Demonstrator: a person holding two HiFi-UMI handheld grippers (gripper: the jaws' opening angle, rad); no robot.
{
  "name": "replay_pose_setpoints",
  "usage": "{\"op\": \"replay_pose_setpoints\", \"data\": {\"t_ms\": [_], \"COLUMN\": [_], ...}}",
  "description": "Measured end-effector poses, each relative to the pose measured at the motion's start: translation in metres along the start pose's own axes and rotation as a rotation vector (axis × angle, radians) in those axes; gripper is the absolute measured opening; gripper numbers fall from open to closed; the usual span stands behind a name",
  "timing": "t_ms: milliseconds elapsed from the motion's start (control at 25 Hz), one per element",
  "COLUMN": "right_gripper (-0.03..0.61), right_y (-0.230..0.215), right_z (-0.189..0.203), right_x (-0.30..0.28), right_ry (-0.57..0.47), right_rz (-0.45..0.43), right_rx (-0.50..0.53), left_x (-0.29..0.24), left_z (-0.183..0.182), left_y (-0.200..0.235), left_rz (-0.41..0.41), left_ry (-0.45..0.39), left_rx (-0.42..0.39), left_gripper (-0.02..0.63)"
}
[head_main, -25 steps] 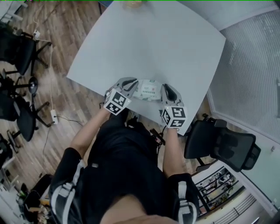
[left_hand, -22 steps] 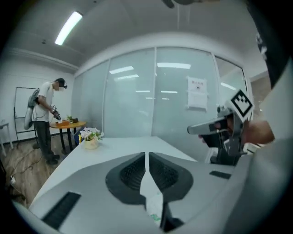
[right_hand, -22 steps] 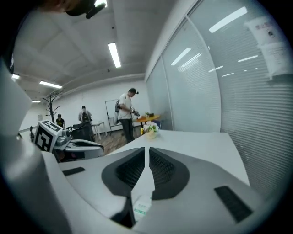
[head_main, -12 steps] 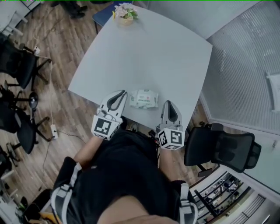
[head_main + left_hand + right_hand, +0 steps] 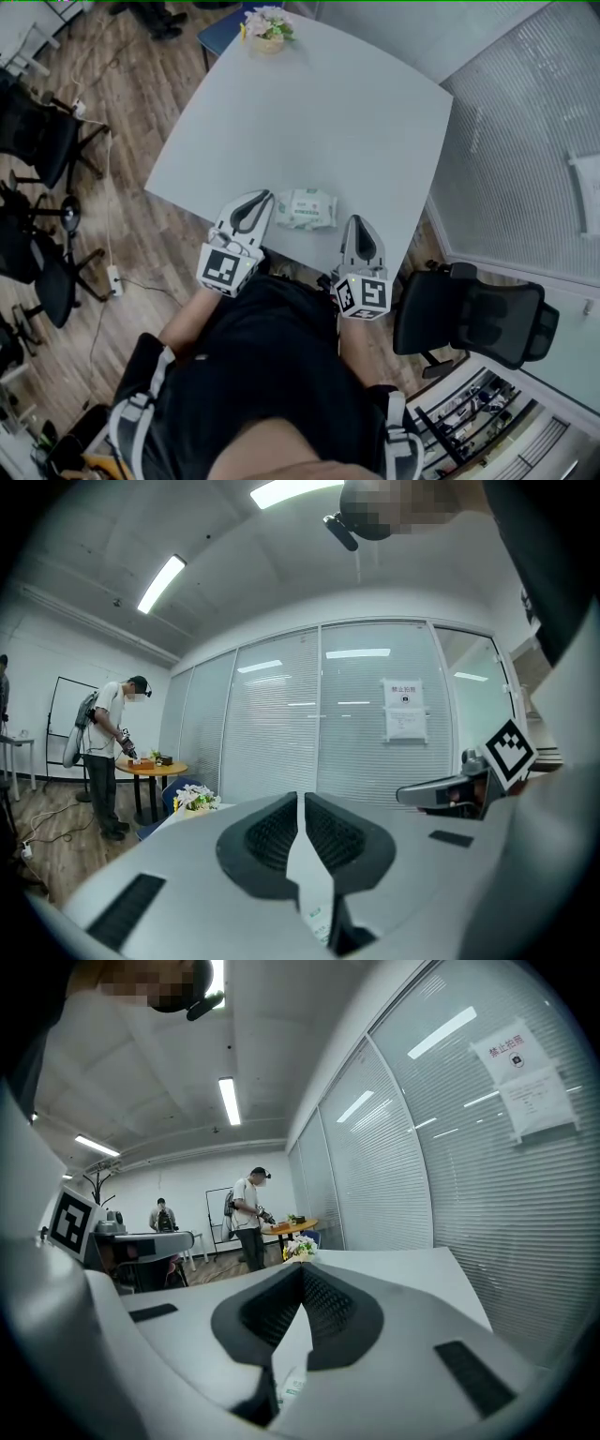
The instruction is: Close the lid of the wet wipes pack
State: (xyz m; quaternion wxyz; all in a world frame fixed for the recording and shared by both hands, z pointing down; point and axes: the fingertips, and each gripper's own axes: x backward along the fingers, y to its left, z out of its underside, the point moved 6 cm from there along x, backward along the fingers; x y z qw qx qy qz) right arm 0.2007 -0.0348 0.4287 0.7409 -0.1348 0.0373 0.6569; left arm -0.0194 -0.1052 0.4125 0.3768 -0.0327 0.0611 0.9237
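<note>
Lifted clear of the pack within the last second: then flanking it at both ends, now raised and drawn back toward the body. Left gripper with jaws together, nothing between them; right gripper likewise pressed shut and empty. Pack left lying flat on the surface near its closer edge, between the two tips and apart from both. No raised flap to be made out from the head view, though too small to be sure. Probably lid closed and task finished, barring a check.
</note>
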Motion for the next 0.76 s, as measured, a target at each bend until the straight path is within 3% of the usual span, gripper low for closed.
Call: {"op": "replay_pose_setpoints", "data": {"t_ms": [760], "right_gripper": [0.021], "right_y": [-0.0030], "right_z": [0.0014], "right_x": [-0.0035], "right_ry": [-0.005], "right_rz": [-0.011], "right_rx": [0.001], "left_x": [-0.0046], "left_z": [0.0071], "left_y": [-0.0027], "left_rz": [0.005], "left_ry": [0.022], "left_rx": [0.000], "left_gripper": [0.043]}}
